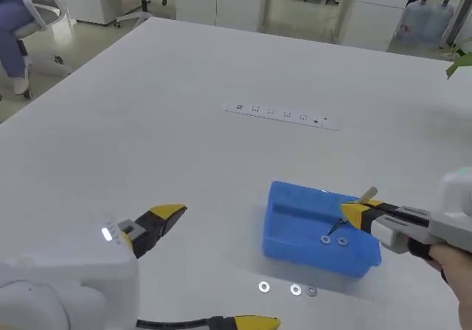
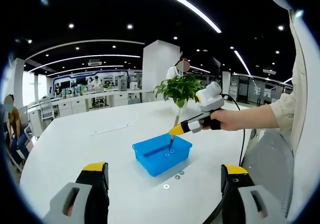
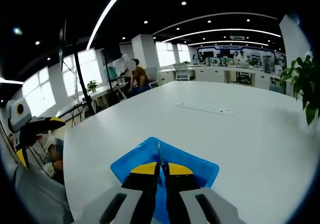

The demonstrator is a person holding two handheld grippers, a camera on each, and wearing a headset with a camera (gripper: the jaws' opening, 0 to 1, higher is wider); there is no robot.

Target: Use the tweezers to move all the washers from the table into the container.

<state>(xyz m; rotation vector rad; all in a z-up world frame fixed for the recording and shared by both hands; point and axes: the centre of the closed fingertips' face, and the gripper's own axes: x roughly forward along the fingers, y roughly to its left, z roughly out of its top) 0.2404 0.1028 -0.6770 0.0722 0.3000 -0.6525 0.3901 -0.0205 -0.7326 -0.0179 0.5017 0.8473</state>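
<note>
The right gripper (image 1: pixel 355 216) had its jaws pinching the tweezers (image 1: pixel 338 229), tips inside the blue container (image 1: pixel 295 206) beside two washers (image 1: pixel 326 239). Three washers (image 1: pixel 264 287) lay on the bench (image 1: pixel 221 160) just before the container. They looked thin, light and slippery, so a pinch across the rim seemed best. The left gripper (image 2: pixel 164 167), left of the container, had its jaws spread.

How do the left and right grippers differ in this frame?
The left gripper is open, jaws wide apart, empty; the right gripper is shut on thin metal tweezers. The left is off beside the blue plastic container; the right reaches over it. Both have yellow-tipped jaws.
</note>
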